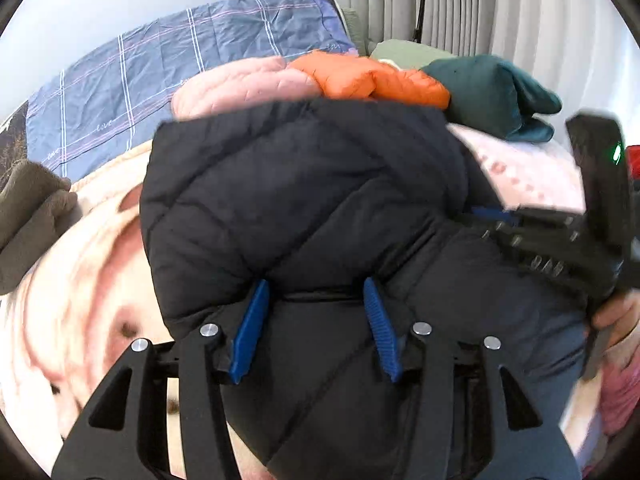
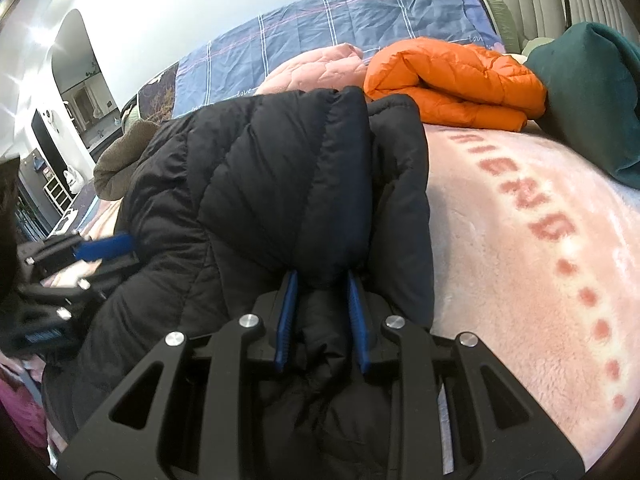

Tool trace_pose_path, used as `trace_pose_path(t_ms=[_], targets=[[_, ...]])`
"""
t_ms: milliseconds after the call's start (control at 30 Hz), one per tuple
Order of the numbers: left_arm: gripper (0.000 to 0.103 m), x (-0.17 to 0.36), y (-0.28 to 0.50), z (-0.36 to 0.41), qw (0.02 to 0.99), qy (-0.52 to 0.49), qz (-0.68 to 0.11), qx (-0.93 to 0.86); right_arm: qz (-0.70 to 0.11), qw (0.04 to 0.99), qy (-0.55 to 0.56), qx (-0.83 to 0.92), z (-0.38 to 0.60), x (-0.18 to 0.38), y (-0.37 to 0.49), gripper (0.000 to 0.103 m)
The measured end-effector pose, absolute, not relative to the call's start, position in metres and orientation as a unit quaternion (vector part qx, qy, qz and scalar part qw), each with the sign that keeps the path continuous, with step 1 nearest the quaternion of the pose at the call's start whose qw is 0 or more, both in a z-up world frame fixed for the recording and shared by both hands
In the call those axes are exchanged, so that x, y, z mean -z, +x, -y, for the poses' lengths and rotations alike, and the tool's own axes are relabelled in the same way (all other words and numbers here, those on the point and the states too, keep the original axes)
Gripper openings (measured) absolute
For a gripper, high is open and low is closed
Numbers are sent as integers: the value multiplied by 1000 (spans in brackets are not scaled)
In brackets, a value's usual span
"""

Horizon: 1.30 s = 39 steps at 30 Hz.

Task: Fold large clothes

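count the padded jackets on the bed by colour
black jacket: 1
orange jacket: 1
pink jacket: 1
total: 3

The jacket (image 2: 280,184) lies on the blanket (image 2: 520,260); behind it sit 2 folded coats (image 2: 452,80), a bundle (image 2: 592,100) to their right.
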<state>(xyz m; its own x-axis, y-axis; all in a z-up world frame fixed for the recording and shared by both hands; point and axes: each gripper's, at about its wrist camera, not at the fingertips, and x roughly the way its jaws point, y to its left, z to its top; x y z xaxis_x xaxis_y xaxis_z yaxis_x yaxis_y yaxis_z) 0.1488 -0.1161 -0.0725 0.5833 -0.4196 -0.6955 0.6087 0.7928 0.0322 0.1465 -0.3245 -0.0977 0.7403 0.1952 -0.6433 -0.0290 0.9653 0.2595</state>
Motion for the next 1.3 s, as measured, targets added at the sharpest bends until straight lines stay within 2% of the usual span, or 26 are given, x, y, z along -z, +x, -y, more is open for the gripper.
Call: trace_pose_path(t_ms=[200, 300, 500, 567, 633, 733, 800, 867, 900, 933, 1000, 1133, 1300], targets=[[52, 40, 179, 134, 878, 100, -315, 346, -354, 926, 117, -60, 326, 98, 145, 26], [62, 74, 197, 155, 869, 164, -333, 327, -354, 925, 123, -62, 328, 98, 144, 26], [63, 90, 188, 147, 873, 177, -306, 334, -371, 917, 130, -70, 334, 91, 133, 27], [63, 90, 190, 149, 873, 179, -307, 336, -374, 916, 130, -59, 336, 88, 121, 32], [64, 91, 189, 145, 872, 175, -308, 338, -371, 916, 141, -49, 344, 85, 106, 46], [64, 91, 191, 145, 872, 167, -312, 338, -362, 916, 170, -27, 360, 76, 76, 57], [64, 91, 192, 143, 872, 161, -314, 339, -351, 911, 212, -33, 371, 72, 52, 60], [64, 91, 193, 143, 872, 158, -313, 341, -347, 897, 266, -61, 376, 76, 37, 71], [64, 90, 192, 143, 872, 158, -313, 341, -355, 880, 305, -75, 378, 83, 31, 84], [64, 90, 192, 142, 872, 157, -312, 341, -365, 867, 330, -85, 379, 88, 30, 88], [64, 91, 191, 142, 873, 156, -310, 341, -393, 835, 371, -103, 377, 100, 33, 88], [64, 90, 190, 141, 875, 155, -307, 341, -398, 819, 400, -104, 369, 104, 39, 98], [64, 90, 190, 140, 874, 154, -307, 343, -415, 781, 455, -103, 360, 113, 50, 99]])
